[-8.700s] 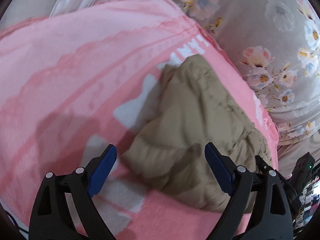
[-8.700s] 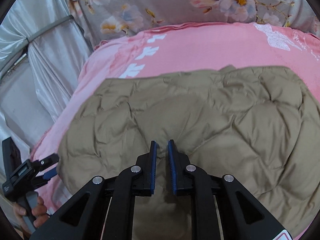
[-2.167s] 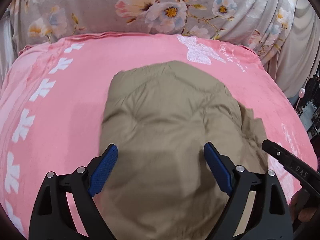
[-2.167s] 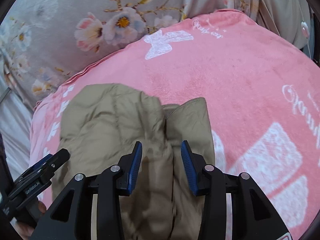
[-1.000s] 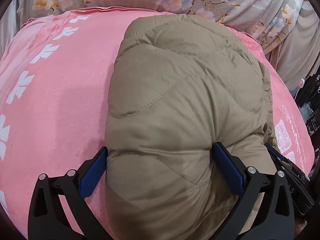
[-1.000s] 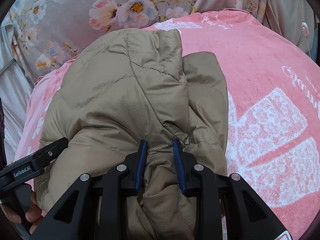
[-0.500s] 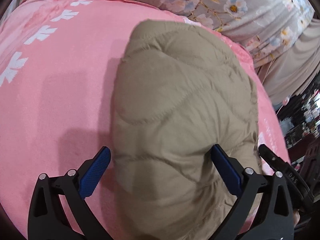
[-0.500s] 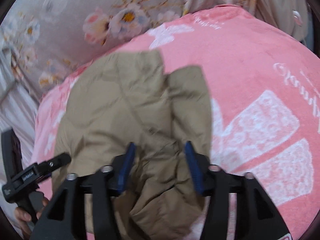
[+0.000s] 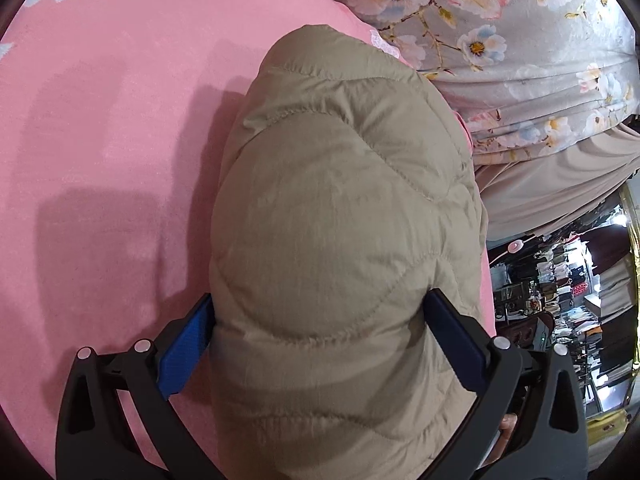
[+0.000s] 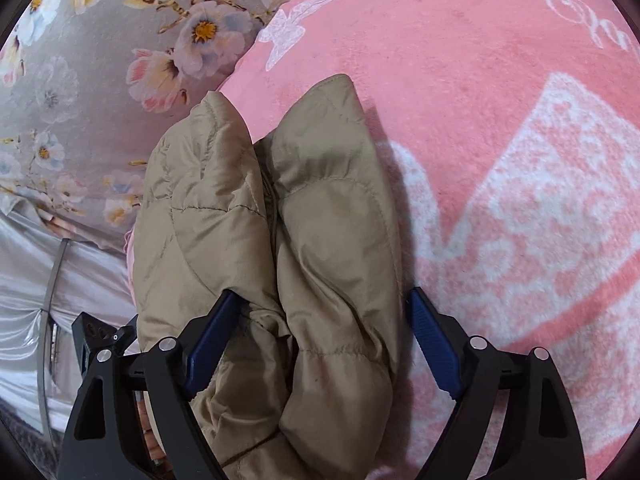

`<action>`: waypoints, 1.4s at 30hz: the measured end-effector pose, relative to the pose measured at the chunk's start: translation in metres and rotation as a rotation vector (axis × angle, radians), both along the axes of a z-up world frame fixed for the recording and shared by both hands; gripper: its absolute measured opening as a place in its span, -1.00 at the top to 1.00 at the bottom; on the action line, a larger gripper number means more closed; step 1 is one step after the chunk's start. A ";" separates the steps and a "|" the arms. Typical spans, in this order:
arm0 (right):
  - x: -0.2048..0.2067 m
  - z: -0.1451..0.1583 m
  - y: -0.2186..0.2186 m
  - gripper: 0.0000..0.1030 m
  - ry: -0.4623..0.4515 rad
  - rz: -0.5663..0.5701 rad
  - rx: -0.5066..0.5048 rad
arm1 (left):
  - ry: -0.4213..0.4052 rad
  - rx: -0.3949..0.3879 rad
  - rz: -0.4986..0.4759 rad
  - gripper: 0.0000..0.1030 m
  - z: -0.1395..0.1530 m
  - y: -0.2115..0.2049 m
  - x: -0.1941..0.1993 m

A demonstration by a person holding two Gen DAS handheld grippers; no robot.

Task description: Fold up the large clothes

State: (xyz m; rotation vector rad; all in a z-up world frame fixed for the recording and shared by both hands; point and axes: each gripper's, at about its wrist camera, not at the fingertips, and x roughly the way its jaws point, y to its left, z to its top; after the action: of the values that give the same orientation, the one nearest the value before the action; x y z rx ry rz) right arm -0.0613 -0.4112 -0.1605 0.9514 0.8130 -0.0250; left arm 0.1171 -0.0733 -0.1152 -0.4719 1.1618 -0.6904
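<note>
A tan quilted jacket [image 9: 340, 200] lies folded into a thick bundle on a pink blanket [image 9: 100, 140]. My left gripper [image 9: 318, 340] has its jaws spread wide around the bundle, and both blue pads press into its sides. In the right wrist view the same jacket [image 10: 328, 220] shows two padded folds side by side. My right gripper [image 10: 322, 340] straddles them and its jaws are opening. One pad is tucked against the left fold, while the other stands just off the jacket's right edge. The pink blanket [image 10: 500, 80] lies under it.
A grey floral sheet [image 9: 500, 40] borders the blanket's far edge, also the floral sheet [image 10: 80, 60]. Silver curtain fabric [image 10: 32, 280] hangs at the left. Beige cloth [image 9: 560, 184] and cluttered shelves [image 9: 560, 300] lie beyond the bed. The left gripper's black body [image 10: 100, 340] is beside the jacket.
The right jaws, pinched on a jacket fold a second ago, have spread wide and let it go. Both grippers rolled, and the bundle shifted toward the blanket's edge by the floral sheet.
</note>
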 end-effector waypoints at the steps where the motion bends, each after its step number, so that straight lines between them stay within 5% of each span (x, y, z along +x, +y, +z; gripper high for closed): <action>1: 0.002 0.001 0.001 -0.68 -0.007 0.005 0.001 | -0.003 -0.006 -0.004 -0.91 -0.001 -0.002 0.001; 11: 0.027 0.002 0.016 -0.63 -0.071 0.080 -0.020 | -0.036 -0.019 -0.065 -0.91 -0.009 -0.012 0.012; 16: 0.041 -0.007 0.018 0.20 -0.128 0.145 0.127 | -0.131 0.017 -0.102 -0.80 0.005 -0.020 0.006; 21: 0.046 0.024 0.038 0.46 -0.149 0.155 -0.039 | -0.296 0.050 -0.132 -0.45 0.040 -0.018 0.005; 31: 0.113 0.098 0.081 0.51 -0.289 0.175 -0.227 | -0.612 0.101 -0.117 -0.40 0.124 0.007 0.033; 37: 0.180 0.131 0.130 0.52 -0.339 0.234 -0.322 | -0.703 0.141 -0.037 -0.41 0.143 0.054 0.071; 42: 0.236 0.129 0.168 0.52 -0.339 0.277 -0.344 | -0.685 0.160 0.022 -0.41 0.131 0.096 0.109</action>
State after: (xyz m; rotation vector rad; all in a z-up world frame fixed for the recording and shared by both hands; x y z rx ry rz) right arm 0.1743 -0.2436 -0.0310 0.4939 0.5944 0.2243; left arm 0.2258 0.0226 0.0163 -0.0901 0.5558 -0.6600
